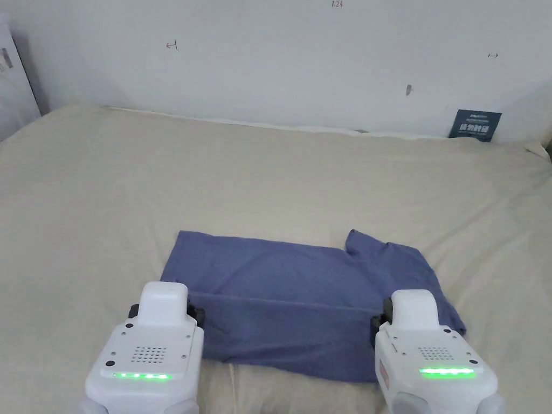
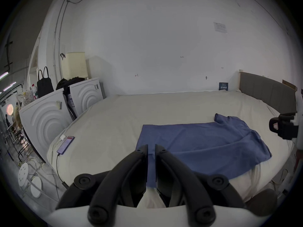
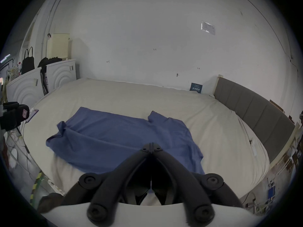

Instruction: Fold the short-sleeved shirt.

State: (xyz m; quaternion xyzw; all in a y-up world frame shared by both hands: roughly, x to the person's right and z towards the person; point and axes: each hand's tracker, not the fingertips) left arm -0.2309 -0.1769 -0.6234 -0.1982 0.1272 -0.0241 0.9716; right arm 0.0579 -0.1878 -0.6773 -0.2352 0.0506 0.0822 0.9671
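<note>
While my left gripper (image 2: 151, 148) sits slightly parted at the near-left hem, the blue short-sleeved shirt (image 1: 302, 299) lies soft, part-folded on the beige bed sheet (image 1: 269, 172); my right gripper (image 3: 152, 146) looks clenched by the near-right edge. Phone (image 2: 65, 144) far left.

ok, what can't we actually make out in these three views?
- Head view: left hand-held gripper and right hand-held gripper tips, hidden by their white housings.
- Right gripper view: any cloth between the closed jaws, too dark.
- Shirt near sleeve, folded under.
- Blue card print, too small.
</note>
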